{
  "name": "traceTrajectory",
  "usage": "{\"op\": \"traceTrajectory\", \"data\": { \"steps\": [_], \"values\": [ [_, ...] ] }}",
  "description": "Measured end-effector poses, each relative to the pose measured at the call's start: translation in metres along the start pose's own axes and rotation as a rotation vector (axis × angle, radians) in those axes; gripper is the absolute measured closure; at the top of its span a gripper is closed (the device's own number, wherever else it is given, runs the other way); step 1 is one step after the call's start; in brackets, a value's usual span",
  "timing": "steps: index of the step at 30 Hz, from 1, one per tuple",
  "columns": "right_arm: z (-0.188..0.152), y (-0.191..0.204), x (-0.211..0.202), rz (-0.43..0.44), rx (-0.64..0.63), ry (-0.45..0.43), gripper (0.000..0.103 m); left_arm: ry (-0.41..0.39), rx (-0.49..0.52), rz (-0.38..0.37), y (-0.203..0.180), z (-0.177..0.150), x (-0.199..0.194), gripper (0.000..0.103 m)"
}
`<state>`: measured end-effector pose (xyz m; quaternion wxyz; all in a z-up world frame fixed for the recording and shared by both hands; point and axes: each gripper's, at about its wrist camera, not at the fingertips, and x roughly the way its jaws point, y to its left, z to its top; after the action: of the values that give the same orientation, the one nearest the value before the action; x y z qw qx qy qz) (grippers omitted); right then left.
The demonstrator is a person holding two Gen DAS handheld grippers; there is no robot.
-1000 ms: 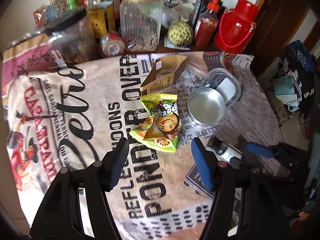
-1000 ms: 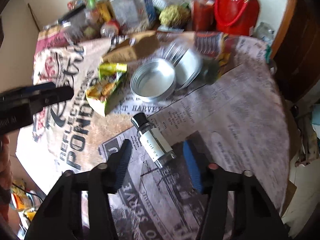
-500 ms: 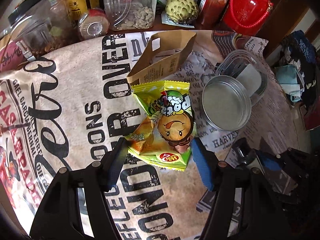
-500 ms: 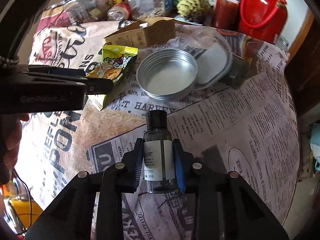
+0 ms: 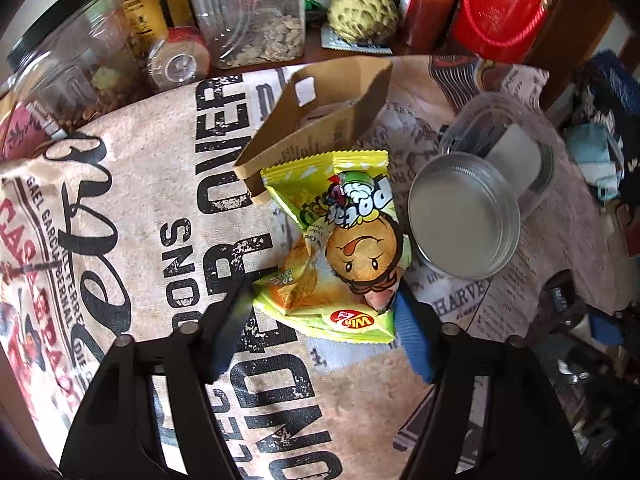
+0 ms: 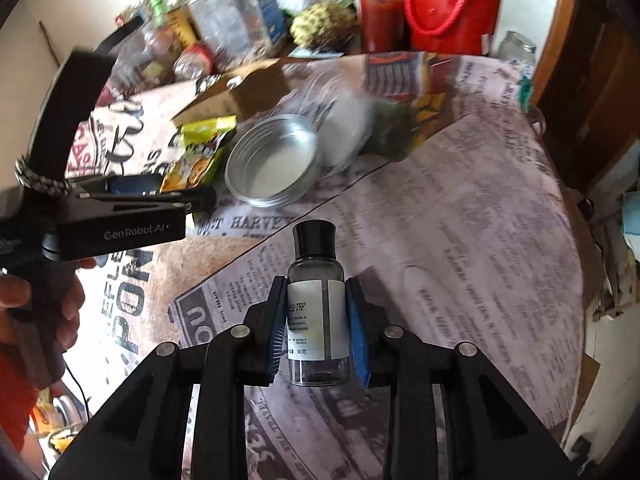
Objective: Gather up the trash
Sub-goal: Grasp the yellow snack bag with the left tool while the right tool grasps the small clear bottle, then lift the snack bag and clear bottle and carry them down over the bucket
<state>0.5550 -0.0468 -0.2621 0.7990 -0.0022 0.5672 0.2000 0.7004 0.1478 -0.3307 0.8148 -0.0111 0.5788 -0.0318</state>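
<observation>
Two grippers work at once: our right gripper [image 6: 318, 332] is clenched on the small bottle [image 6: 317, 312], lifted clear of the counter [image 6: 460, 248]. Our left gripper [image 5: 320, 320] hangs released, fingers straddling the near end of the one snack bag [image 5: 340, 248], just left of the tin [image 5: 464, 216]. We should sink lower, centre on the crumpled bag, then close. One cardboard piece [image 5: 320, 120] lies behind the tin's left.

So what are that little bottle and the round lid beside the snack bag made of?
Little bottle: clear plastic or glass, see-through wall, matte black cap, white paper label. Round lid: looks like metal, dull silvery sheen, threaded rim. Snack bag: glossy printed plastic film, crinkled.
</observation>
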Motion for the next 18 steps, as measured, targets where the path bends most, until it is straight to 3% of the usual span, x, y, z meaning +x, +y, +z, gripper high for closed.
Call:
{"op": "traceTrajectory", "data": {
  "steps": [3, 7, 13, 18],
  "values": [
    [0.002, -0.008, -0.012, -0.001, 0.023, -0.022, 0.077, 0.002, -0.050, -0.070, 0.008, -0.001, -0.005, 0.052],
    [0.002, -0.016, -0.029, -0.003, 0.039, -0.050, 0.077, 0.012, -0.092, -0.094, 0.013, -0.006, -0.013, 0.063],
    [0.005, -0.018, -0.049, 0.013, 0.041, -0.088, 0.077, -0.021, -0.144, -0.084, 0.010, -0.021, -0.045, 0.064],
    [0.002, -0.023, -0.081, 0.022, 0.013, -0.154, 0.077, -0.100, -0.153, -0.053, -0.003, -0.032, -0.095, 0.064]
  ]
}}
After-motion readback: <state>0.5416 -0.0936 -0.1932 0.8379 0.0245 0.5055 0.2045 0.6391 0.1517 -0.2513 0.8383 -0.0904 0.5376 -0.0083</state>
